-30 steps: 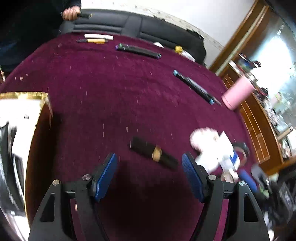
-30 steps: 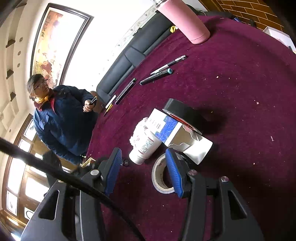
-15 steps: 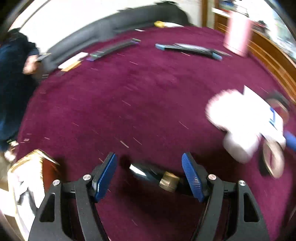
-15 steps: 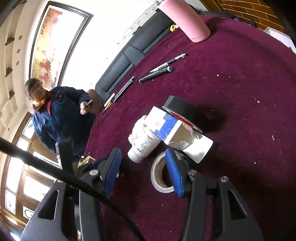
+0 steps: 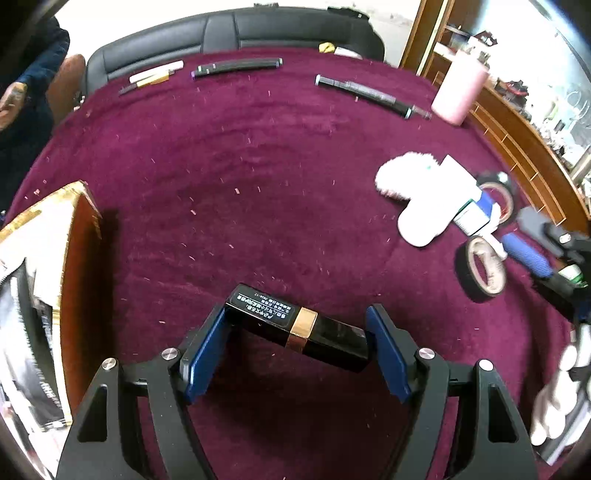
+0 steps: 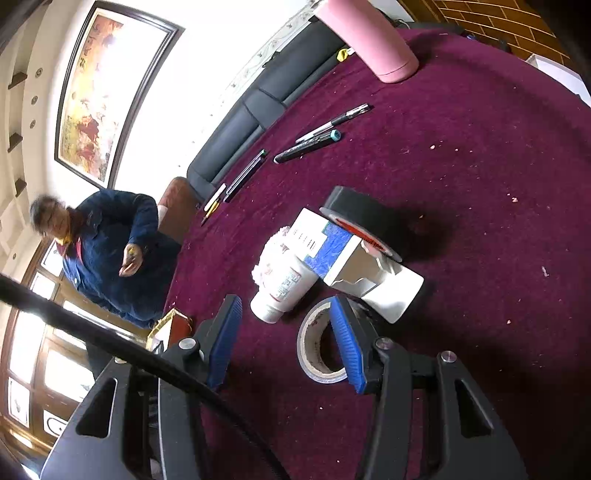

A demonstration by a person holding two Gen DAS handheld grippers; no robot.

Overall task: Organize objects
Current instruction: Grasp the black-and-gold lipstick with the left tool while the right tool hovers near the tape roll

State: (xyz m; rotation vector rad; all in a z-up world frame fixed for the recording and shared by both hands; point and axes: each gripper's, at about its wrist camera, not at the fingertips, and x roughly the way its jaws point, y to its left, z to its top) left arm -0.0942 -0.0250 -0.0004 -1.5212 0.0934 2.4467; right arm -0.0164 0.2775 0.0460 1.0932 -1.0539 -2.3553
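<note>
Surface: crumb-flecked maroon cloth (image 5: 258, 177).
Room: black sofa (image 5: 229, 29), framed painting (image 6: 99, 92).
My left tongs (image 5: 295, 345): spread around black lipstick (image 5: 299, 328), unclamped.
My right tongs (image 6: 284, 339): half-open, empty.

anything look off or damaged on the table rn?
The white carton in the right-wrist view looks torn: jagged edge on its silver face. It's heaped with the white bottle and the black tape roll, which sits tilted behind it. The maroon cloth is littered with small pale specks. No spill visible.
</note>
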